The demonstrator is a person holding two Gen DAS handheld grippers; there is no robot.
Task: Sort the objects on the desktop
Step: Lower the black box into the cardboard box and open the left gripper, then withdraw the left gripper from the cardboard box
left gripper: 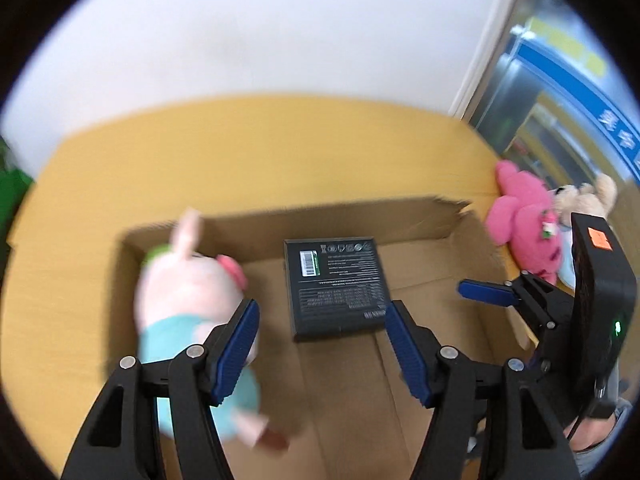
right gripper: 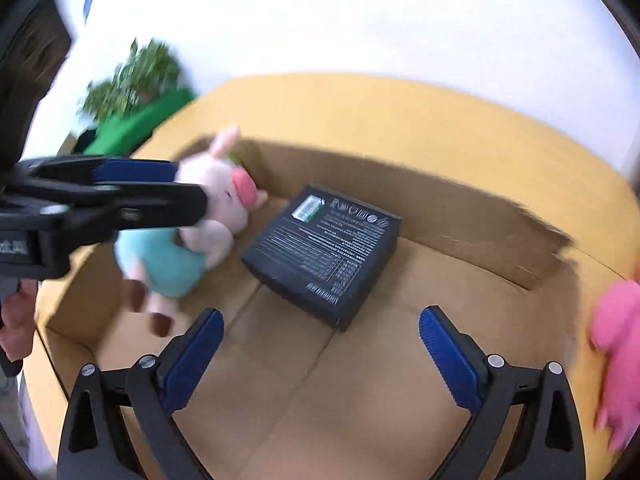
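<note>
Cardboard box (left gripper: 472,248) on the yellow tabletop (left gripper: 240,152) holds a black carton (left gripper: 336,286) at its centre and a pig plush (right gripper: 200,232) at nine o'clock. Left tongs (left gripper: 322,350) and right tongs (right gripper: 322,354) both gape, released, grasping nothing. Pink plush (left gripper: 520,220) lies outside at three o'clock.

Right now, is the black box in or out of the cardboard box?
In. The black box lies flat on the cardboard box floor, walls around it.

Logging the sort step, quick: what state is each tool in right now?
Left tool: open, nothing between its pads; pig plush lies beside it in the cardboard box.
Right tool: open, empty.
</note>
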